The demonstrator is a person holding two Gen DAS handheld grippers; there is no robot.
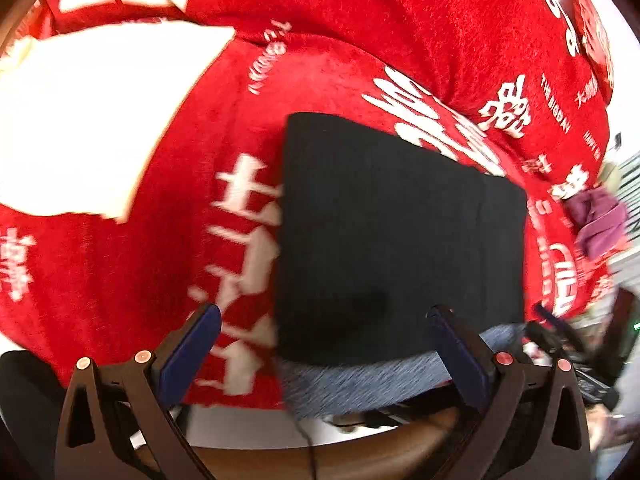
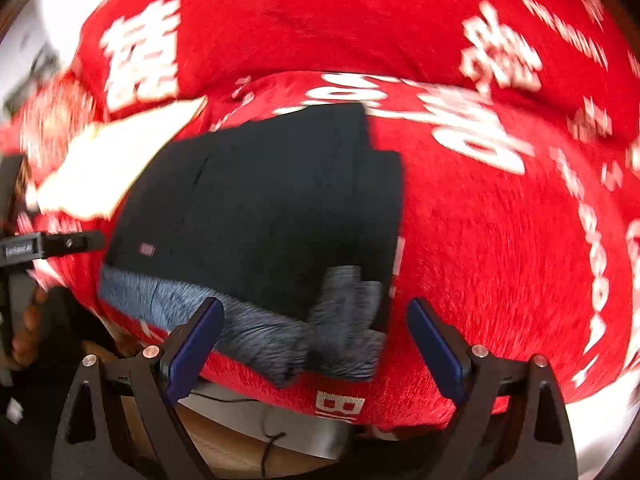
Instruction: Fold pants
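The dark navy pants [image 1: 400, 232] lie folded into a flat rectangle on a red blanket with white characters [image 1: 304, 60]. A grey-blue inner lining [image 1: 360, 384] shows along their near edge. My left gripper [image 1: 324, 344] is open just short of that edge, with nothing between its blue pads. In the right wrist view the folded pants [image 2: 272, 208] sit left of centre, the grey lining [image 2: 312, 340] bunched at the near side. My right gripper [image 2: 316, 340] is open above that lining, holding nothing. The left gripper's body [image 2: 44, 246] pokes in from the left.
A white cloth [image 1: 96, 120] lies on the blanket left of the pants. A purple bundle [image 1: 596, 220] sits at the blanket's right edge. A wooden edge [image 1: 320, 452] and a dark cable [image 2: 268, 444] run below the blanket's front.
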